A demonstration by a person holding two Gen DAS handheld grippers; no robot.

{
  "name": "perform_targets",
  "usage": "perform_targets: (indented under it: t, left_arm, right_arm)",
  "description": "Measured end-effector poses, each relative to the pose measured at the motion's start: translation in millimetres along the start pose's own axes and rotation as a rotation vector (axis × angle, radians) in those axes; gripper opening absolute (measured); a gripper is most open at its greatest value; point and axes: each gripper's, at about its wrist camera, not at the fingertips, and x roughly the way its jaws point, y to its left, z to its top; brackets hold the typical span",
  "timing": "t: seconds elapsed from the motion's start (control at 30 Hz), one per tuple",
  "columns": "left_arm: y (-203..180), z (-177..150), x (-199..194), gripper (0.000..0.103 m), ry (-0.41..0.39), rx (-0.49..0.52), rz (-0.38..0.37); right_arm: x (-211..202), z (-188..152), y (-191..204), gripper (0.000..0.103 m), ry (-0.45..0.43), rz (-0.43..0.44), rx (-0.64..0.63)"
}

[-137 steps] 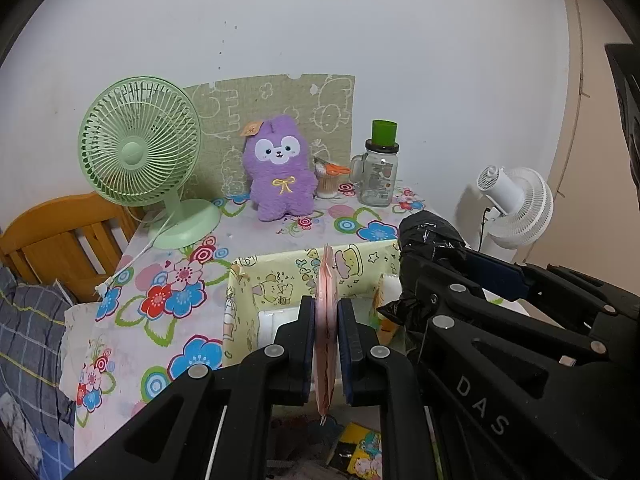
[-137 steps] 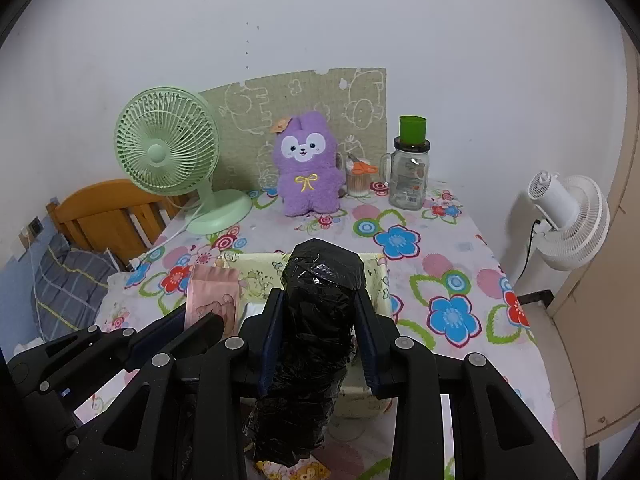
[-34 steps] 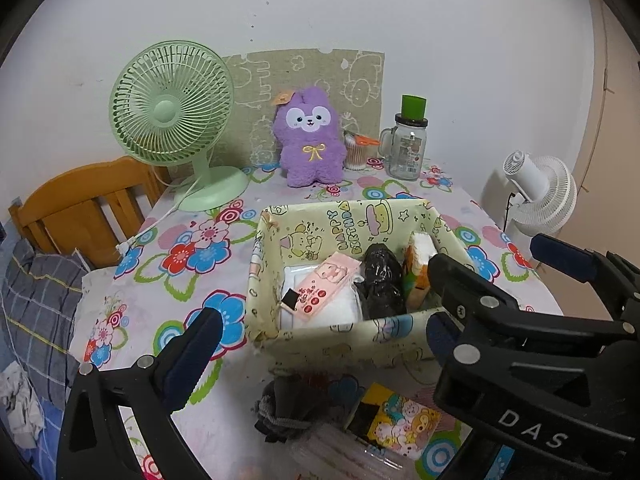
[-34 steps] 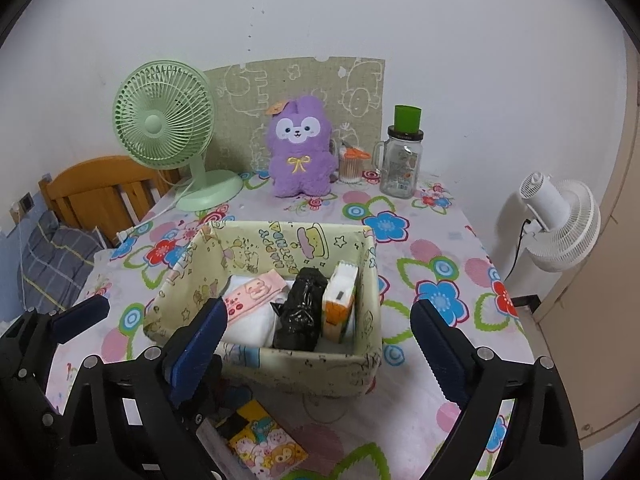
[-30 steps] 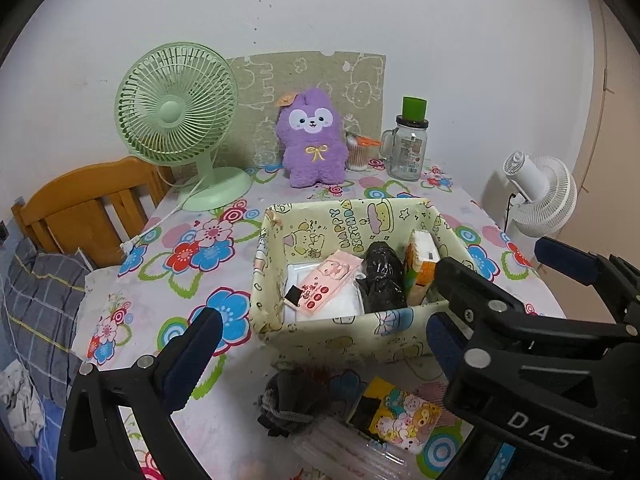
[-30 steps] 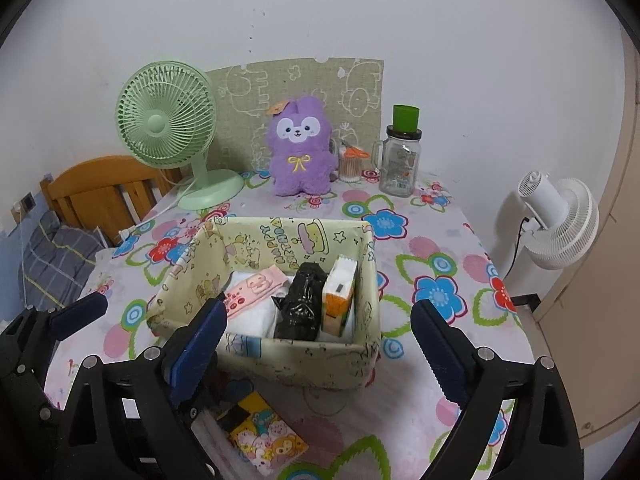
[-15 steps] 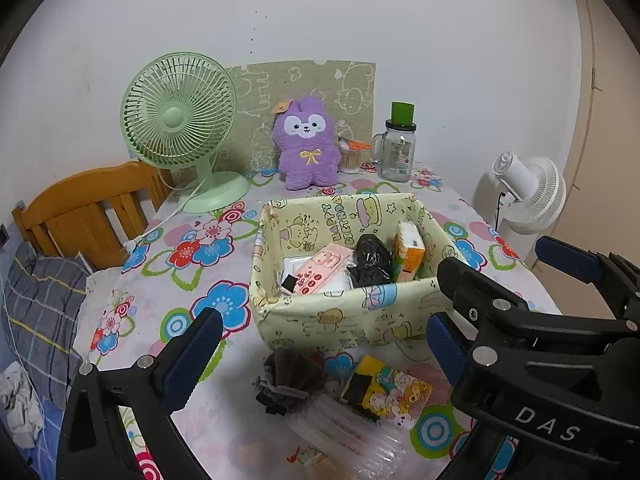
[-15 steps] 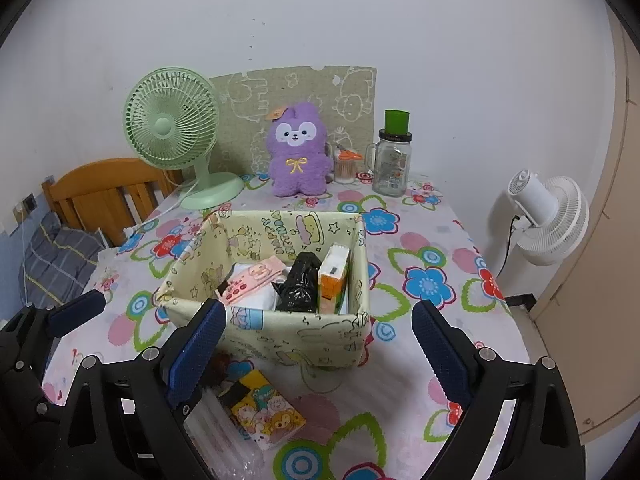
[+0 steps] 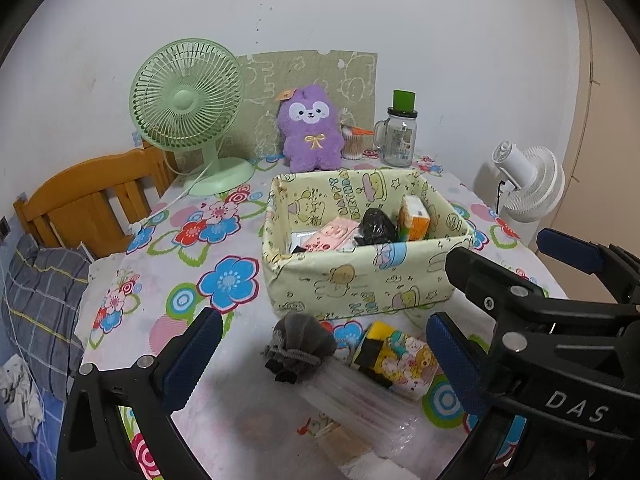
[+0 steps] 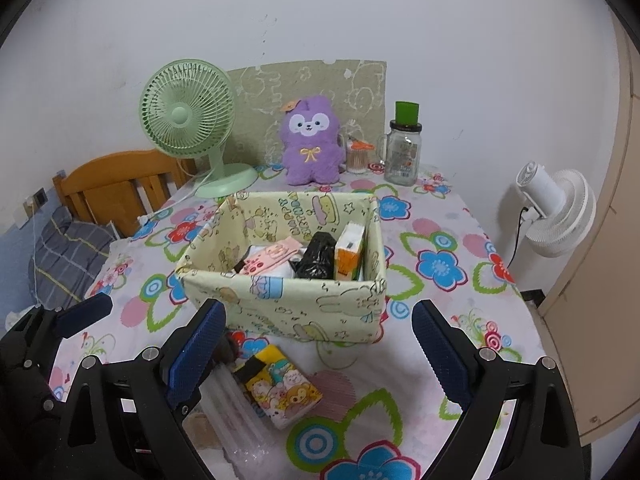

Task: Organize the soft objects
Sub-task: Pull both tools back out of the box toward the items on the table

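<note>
A pale yellow fabric box (image 9: 360,284) (image 10: 288,304) stands mid-table. It holds a pink packet (image 9: 328,236) (image 10: 268,260), a black bundle (image 9: 376,226) (image 10: 316,256) and an orange-white tissue pack (image 9: 414,218) (image 10: 348,252). In front of the box lie a grey drawstring pouch (image 9: 300,342), a yellow cartoon tissue pack (image 9: 400,360) (image 10: 282,390) and a clear plastic bag (image 9: 360,408) (image 10: 236,408). My left gripper (image 9: 320,354) is open and empty above the pouch. My right gripper (image 10: 318,344) is open and empty, just in front of the box.
A purple plush (image 9: 312,132) (image 10: 312,140), a green fan (image 9: 186,100) (image 10: 188,116), a glass jar with green lid (image 9: 400,136) (image 10: 404,152) and a swab cup (image 10: 358,158) stand at the back. A white fan (image 10: 556,208) and a wooden chair (image 9: 88,196) flank the table.
Both grippers let go of the pink packet and black bundle, which now lie in the box. Both have since drawn back, open, bringing the items in front of the box into view.
</note>
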Motion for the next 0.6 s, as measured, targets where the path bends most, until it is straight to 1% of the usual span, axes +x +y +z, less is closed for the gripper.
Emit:
perform_targets:
  t: [0.37, 0.6]
  left_arm:
    - [7.5, -15.9, 8.2, 0.103, 0.023, -0.001, 0.007]
    - [12.1, -25.3, 21.3, 0.102, 0.057, -0.002, 0.015]
  right_arm:
    - [10.7, -16.4, 6.8, 0.096, 0.035, 0.005, -0.02]
    - [25.2, -25.7, 11.2, 0.096, 0.073, 0.016, -0.029]
